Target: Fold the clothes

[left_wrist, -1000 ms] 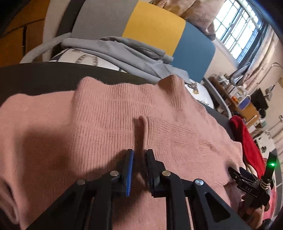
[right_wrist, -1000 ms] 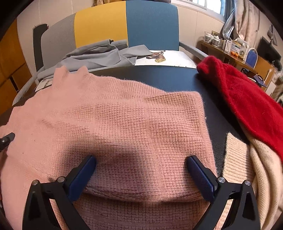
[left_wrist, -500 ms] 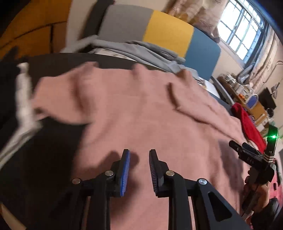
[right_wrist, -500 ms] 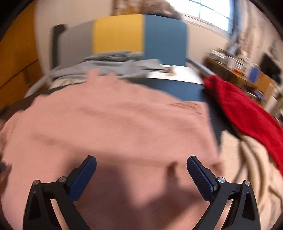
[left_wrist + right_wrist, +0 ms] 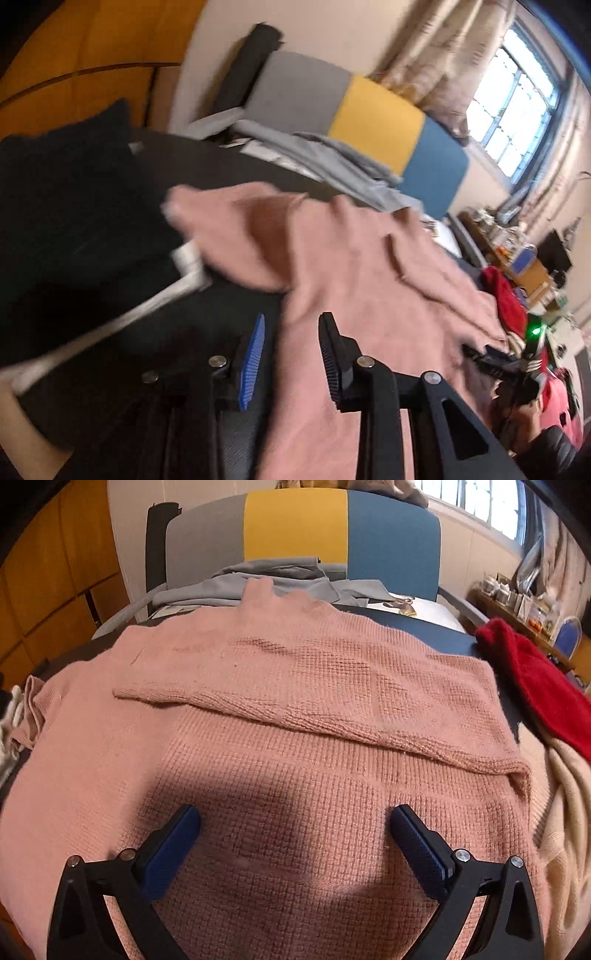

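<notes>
The pink sweater [image 5: 295, 716] lies spread on the dark table [image 5: 436, 631], and it covers most of the table's surface. One sleeve is folded across the body of the sweater, so a long knitted edge runs over the chest from the left side to the right side. The neck of the sweater points away from the cameras, toward the bench with grey, yellow and blue panels [image 5: 295, 524] behind the table. A grey garment [image 5: 280, 579] lies on this bench, just behind the neck of the sweater.

The right gripper [image 5: 295, 834] hangs over the lower part of the sweater. Its jaws are spread wide and nothing is between them. I cannot tell if the fingertips touch the knit. Its shadow falls on the sweater between the two blue pads [image 5: 173, 845].

The left gripper [image 5: 291, 350] is at the left edge of the sweater. Its jaws stand at a narrow gap, not closed, and hold nothing. One finger is over the sweater and the other finger is over the dark surface beside it. This view is blurred.

To the right of the sweater a red garment [image 5: 535, 686] lies on the table, and a cream knit [image 5: 565, 812] lies below it, touching the right edge of the sweater. To the left of the sweater there is a black cloth with a white stripe [image 5: 92, 236], and the other sleeve of the sweater lies partly on it.
</notes>
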A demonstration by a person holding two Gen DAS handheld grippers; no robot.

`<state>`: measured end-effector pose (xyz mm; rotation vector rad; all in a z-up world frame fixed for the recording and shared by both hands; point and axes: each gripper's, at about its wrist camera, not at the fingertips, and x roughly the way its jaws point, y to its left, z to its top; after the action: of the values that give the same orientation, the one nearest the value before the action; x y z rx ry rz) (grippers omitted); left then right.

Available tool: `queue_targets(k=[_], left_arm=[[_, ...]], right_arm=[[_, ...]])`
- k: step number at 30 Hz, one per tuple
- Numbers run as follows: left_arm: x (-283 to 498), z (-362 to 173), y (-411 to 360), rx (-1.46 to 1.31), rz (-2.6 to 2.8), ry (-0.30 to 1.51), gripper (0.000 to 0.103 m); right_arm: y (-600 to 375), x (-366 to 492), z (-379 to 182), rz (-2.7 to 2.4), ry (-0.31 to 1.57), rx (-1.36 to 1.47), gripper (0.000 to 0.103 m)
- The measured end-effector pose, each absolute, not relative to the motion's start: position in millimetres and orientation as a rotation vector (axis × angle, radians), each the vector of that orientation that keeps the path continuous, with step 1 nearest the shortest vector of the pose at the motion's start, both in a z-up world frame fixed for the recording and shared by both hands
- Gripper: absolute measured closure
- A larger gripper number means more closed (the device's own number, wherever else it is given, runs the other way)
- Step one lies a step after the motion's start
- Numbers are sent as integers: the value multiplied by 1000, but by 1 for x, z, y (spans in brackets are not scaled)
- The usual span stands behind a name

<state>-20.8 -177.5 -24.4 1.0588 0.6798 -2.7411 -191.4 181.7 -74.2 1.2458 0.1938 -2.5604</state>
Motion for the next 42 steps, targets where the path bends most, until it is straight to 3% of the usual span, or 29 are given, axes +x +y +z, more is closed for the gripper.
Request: queue_targets(k=[8,13,15,16,21,29,36,42], left_arm=[[-107,-31,-167,1139,-2703,629,69],[-120,-46,-178,1177,-2604,615,69],[-123,-53,-182,1189,-2564,616,83],[-125,-56,-185,1194,-2544,616,96],[-121,-57,-191,1164,-2511,681,98],[-138,3,-122,1070,-2867,823,98],[-206,-32,-41,1350,-2966,872,98],[-226,-49,-21,1469,-2978,829,95]], right_arm=[[180,-192,-74,-2561,188,1242,0],[182,-192,-75,-2556,176,1240,0],[182,-192,-75,-2555,173,1239,0],[182,-192,-75,-2554,171,1238,0],[184,-194,-75,-2550,165,1235,0],[184,-194,-76,-2552,163,1230,0],[184,-194,-76,-2550,160,1231,0],[183,-194,-75,-2548,158,1233,0]])
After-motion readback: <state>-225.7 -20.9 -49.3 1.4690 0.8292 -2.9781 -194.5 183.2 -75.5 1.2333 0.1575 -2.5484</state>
